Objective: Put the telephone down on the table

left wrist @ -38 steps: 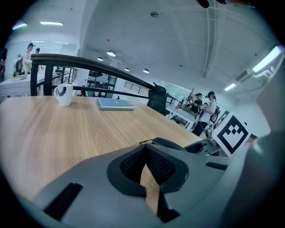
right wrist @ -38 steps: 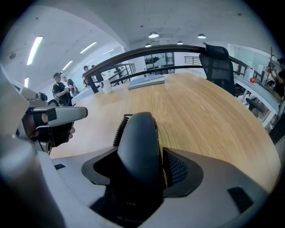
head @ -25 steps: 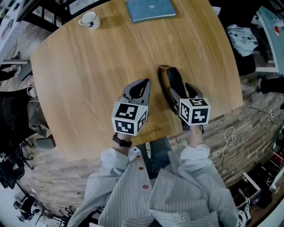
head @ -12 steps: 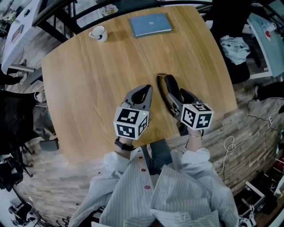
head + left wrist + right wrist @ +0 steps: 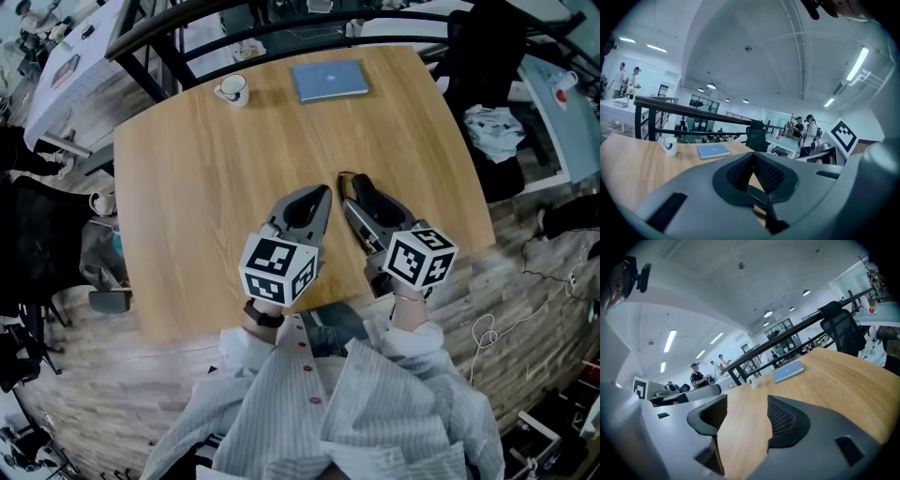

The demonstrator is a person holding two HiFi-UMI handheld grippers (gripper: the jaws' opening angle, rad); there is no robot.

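Two grippers hang low over the near edge of the desk (image 5: 206, 187), side by side. The phone (image 5: 362, 190), a dark handset with a thin cord (image 5: 339, 180) looping at its left, lies on the wood at the tips of the right gripper (image 5: 371, 204). That gripper's jaws are released: its own view shows them well apart with only bare wood between. This fits a set-down that looks done, the jaws spread so the handset is free. The left gripper (image 5: 319, 197) seems to have no part in it and is parked just beside, jaws clenched tip to tip on nothing. Only the head view shows the phone; the right gripper view looks out over it, towards the book (image 5: 788, 372) at the far edge. Both gripper views add people (image 5: 696, 373) standing in the room beyond, which the head view misses
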